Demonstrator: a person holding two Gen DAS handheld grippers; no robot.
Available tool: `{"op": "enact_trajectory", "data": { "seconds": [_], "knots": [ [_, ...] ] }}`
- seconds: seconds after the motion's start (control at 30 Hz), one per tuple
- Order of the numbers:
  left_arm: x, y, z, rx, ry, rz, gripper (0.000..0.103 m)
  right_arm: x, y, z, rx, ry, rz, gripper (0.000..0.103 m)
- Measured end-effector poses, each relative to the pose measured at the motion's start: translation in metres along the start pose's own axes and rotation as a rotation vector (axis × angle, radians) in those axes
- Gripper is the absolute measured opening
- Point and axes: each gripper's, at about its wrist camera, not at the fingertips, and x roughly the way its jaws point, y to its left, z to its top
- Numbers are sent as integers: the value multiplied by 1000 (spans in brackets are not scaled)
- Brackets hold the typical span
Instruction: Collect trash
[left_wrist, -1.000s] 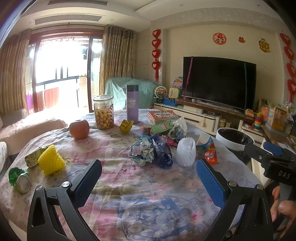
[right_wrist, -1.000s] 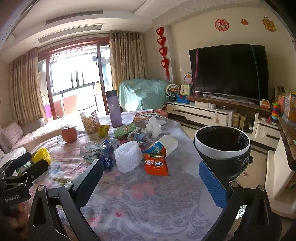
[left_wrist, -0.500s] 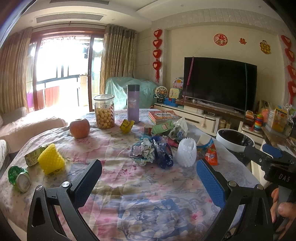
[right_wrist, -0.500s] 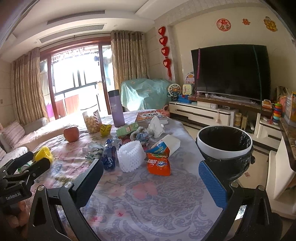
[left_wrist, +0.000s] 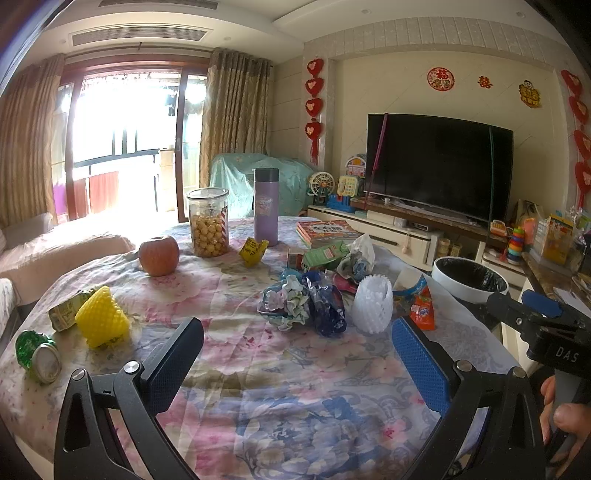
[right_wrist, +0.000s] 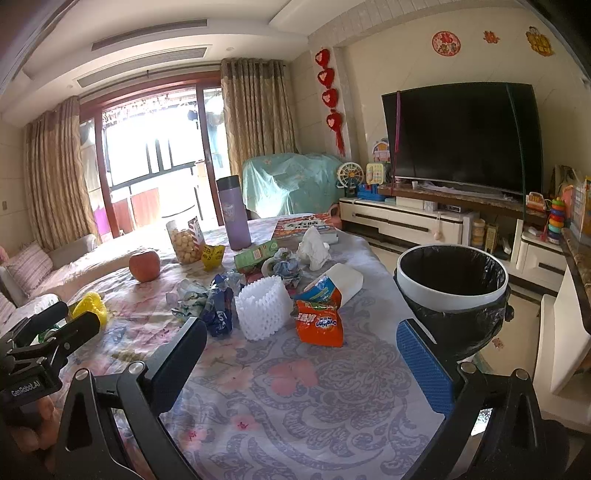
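Orange snack wrapper (right_wrist: 320, 325) lies at 12 o'clock on the bench (right_wrist: 295, 398), bin (right_wrist: 451, 280) at 2 o'clock; left gripper (left_wrist: 297, 360) and right gripper (right_wrist: 301, 360) gape wide, empty; risk: slick foil slips or snags the white foam net (right_wrist: 263, 312).

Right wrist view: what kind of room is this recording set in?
Most likely a home living room: a large television on a low cabinet, a sofa by curtained balcony doors, and a table with a floral cloth strewn with wrappers, beside a lined trash bin.
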Motion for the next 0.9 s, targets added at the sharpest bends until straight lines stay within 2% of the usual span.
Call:
{"op": "enact_trajectory", "data": {
  "seconds": [0.9],
  "knots": [
    [10, 9, -4, -27, 22, -16, 102, 8, 0, -7, 13, 28, 17, 103]
  ]
}}
